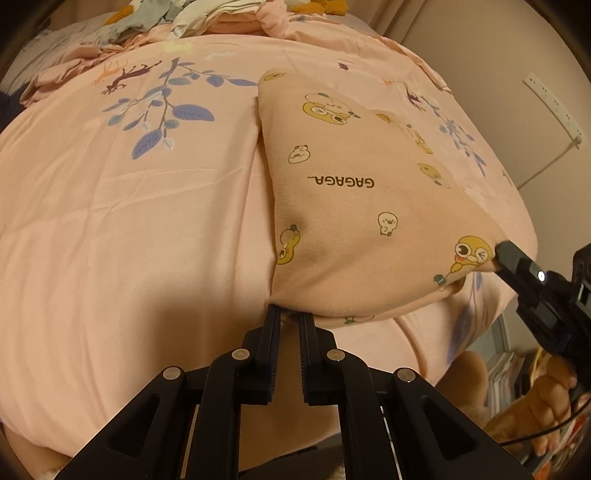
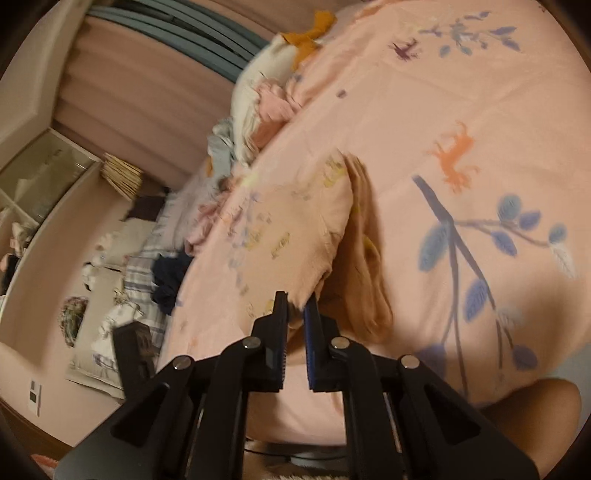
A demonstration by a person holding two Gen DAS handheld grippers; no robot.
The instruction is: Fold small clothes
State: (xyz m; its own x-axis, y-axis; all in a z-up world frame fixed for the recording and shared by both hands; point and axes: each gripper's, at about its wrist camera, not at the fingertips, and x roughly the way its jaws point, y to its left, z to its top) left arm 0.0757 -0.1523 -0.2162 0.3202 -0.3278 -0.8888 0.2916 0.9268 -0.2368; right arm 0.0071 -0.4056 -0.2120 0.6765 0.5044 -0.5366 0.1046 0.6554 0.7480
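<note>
A small peach garment (image 1: 351,206) printed with yellow cartoon ducks and the word "GAGAGA" lies on the pink bed cover (image 1: 129,221). Its near edge is lifted off the cover. My left gripper (image 1: 290,314) is shut on the garment's near left corner. My right gripper (image 1: 498,254) pinches the near right corner, by a yellow duck print. In the right wrist view the garment (image 2: 295,229) shows its pale inner side folded over, and the cloth edge sits between the closed fingers of the right gripper (image 2: 297,301).
A pile of loose clothes (image 1: 207,18) lies at the far end of the bed, also seen as the pile (image 2: 258,103). A power strip (image 1: 554,103) hangs on the right wall. A person's hand (image 1: 546,402) holds the right gripper's handle. Books (image 1: 506,376) stand below the bed's edge.
</note>
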